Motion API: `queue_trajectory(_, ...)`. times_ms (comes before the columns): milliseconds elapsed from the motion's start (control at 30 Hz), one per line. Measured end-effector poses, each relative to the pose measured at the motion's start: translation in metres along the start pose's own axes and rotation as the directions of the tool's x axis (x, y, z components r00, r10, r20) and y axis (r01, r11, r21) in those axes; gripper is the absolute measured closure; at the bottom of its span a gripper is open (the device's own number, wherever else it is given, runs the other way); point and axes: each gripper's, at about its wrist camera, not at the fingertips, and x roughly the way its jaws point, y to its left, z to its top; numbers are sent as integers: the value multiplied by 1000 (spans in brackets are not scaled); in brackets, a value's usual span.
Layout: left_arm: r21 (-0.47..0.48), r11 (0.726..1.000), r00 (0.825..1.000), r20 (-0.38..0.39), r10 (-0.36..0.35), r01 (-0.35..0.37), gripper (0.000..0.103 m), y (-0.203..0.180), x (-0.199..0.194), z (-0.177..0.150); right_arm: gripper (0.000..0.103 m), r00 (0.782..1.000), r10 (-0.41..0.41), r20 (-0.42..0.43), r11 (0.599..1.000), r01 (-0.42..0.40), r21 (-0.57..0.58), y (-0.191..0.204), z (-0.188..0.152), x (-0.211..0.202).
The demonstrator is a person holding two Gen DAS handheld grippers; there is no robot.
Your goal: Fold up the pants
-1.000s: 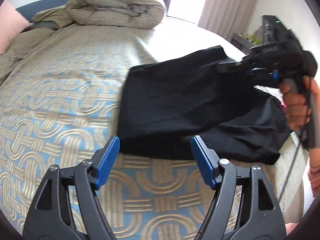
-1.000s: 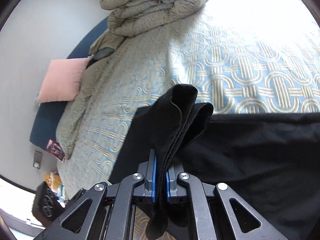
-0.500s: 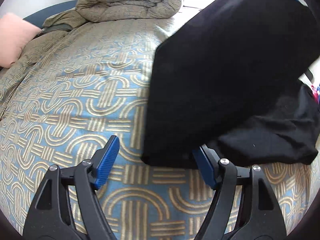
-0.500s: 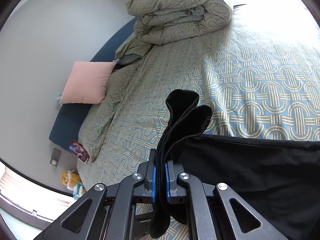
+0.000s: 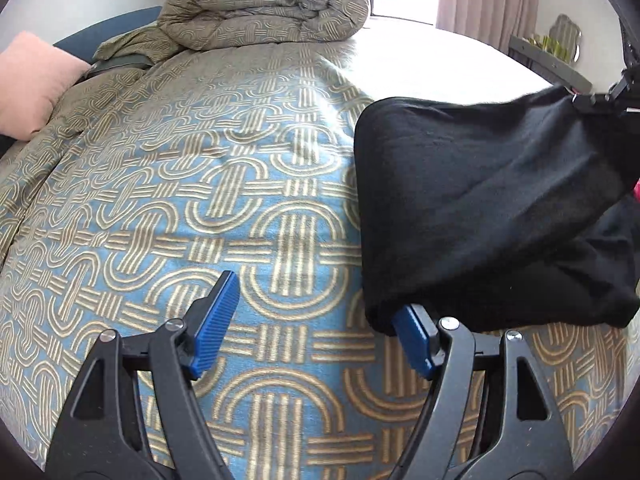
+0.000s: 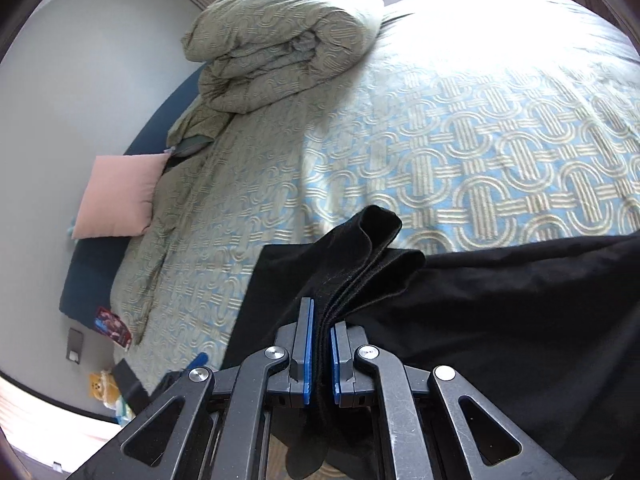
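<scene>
Black pants (image 5: 480,208) are draped over the patterned bedspread (image 5: 248,216), sitting at approx 3 o'clock in the left wrist view. Right gripper (image 6: 320,354) is clamped tight on a bunched fold of them, fabric sticking up btwn the blue pads. Left gripper (image 5: 316,332) is spread wide w/ nothing gripped, its right pad tucked just under the pants' lower edge. Rolled duvet (image 5: 264,12) at 12, pink pillow (image 5: 28,80) at approx 10.

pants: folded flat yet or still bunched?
Bunched, partly lifted: the pants hang from the shut right hand-held gripper, layers gathered between its pads.
</scene>
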Motion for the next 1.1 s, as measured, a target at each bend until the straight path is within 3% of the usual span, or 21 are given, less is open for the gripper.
queue_trajectory(200,0,1000,1000,-12,26,-26,27,-3,1,-1,97,998,-25,-56,994,30,102,-54,-21,16)
queue_trajectory(333,19,998,998,-4,63,-63,27,-7,-1,-1,97,997,-27,-69,993,35,112,-63,-28,24)
queue_trajectory(533,87,989,992,30,122,-124,27,-20,-9,-1,97,999,3,34,998,-5,56,-40,-18,-1)
queue_trajectory(633,90,991,995,16,102,-103,27,-24,-9,-2,97,994,10,109,999,-6,-42,-21,-17,-22)
queue_trajectory(700,77,995,998,-10,68,-67,27,-24,-5,-2,97,993,-11,115,998,18,-61,-25,-19,-23)
queue_trajectory(800,59,998,999,-44,4,-2,27,-25,-3,-2,97,988,-139,65,990,140,-14,-56,-25,-4)
queue_trajectory(867,62,998,999,-46,-2,5,27,-27,-4,-2,97,979,-204,3,979,204,26,-79,-33,13)
queue_trajectory(933,70,998,999,-49,0,3,27,-26,-3,-1,96,981,-192,-35,978,195,75,-94,-40,22)
queue_trajectory(1100,24,999,998,-63,-21,23,27,-20,-1,0,96,984,-177,-22,980,179,91,-91,-39,15)
